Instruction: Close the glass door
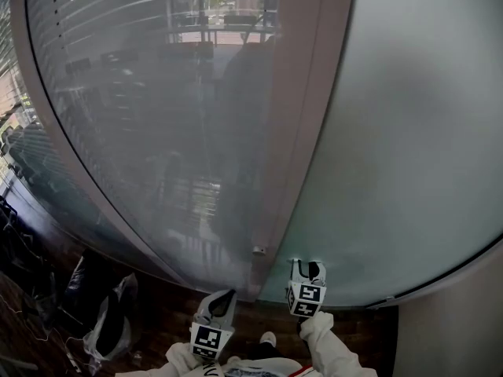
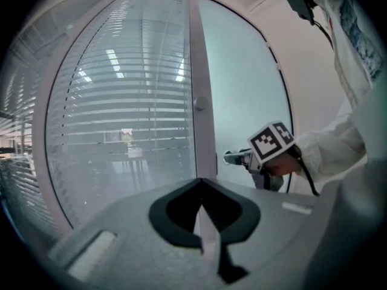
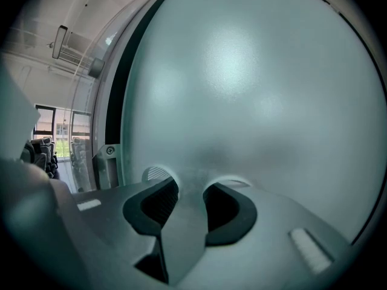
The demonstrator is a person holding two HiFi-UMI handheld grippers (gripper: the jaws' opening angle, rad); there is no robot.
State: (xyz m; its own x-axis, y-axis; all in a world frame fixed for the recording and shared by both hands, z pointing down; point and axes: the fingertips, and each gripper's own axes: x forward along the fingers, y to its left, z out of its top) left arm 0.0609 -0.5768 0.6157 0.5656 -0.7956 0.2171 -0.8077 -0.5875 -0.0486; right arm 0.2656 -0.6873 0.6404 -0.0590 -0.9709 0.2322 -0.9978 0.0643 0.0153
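Observation:
The frosted glass door (image 1: 409,132) fills the right of the head view, hung beside a pale frame post (image 1: 291,132). My right gripper (image 1: 307,266) is at the door's lower left corner with its tips right up against the frosted pane. In the right gripper view the jaws (image 3: 190,189) stand partly apart, with only the pane (image 3: 254,89) showing between them. My left gripper (image 1: 222,296) hangs lower and to the left, facing the post, its pads (image 2: 202,213) closed together on nothing. The left gripper view shows the right gripper (image 2: 228,157) level against the door by the post (image 2: 202,71).
A glass wall with slatted blinds (image 1: 141,116) stands left of the post. Bags (image 1: 110,324) lie on the dark wood floor at lower left. A white wall (image 1: 448,328) borders the door on the right. A metal bracket (image 3: 109,151) sits at the door's left edge, chairs (image 3: 42,153) beyond.

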